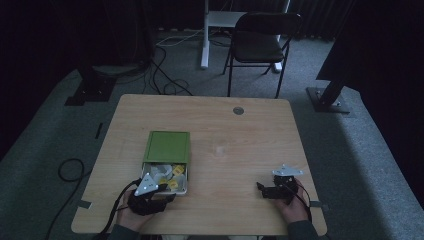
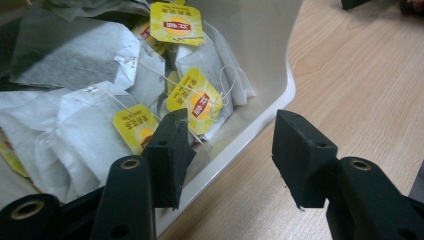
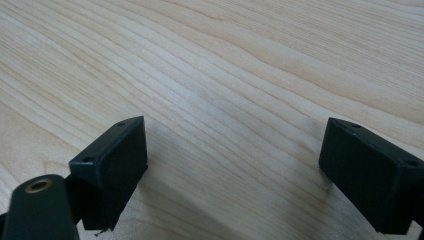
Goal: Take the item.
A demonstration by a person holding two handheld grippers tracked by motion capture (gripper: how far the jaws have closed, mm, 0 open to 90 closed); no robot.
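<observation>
While the left claw (image 2: 227, 155) straddled the box (image 2: 260, 107) rim at six o'clock, spread, grasping a teabag (image 2: 197, 100) seemingly came next; right claw (image 3: 232, 175) rested released.

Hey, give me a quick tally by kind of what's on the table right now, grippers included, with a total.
Handheld grippers: 2, left gripper and right gripper, both open
White tray of tea bags: 1
Green lid, over the tray's far part: 1
Tea bags: a heap, too overlapped to count
Total: 4, plus the tea bags
</observation>
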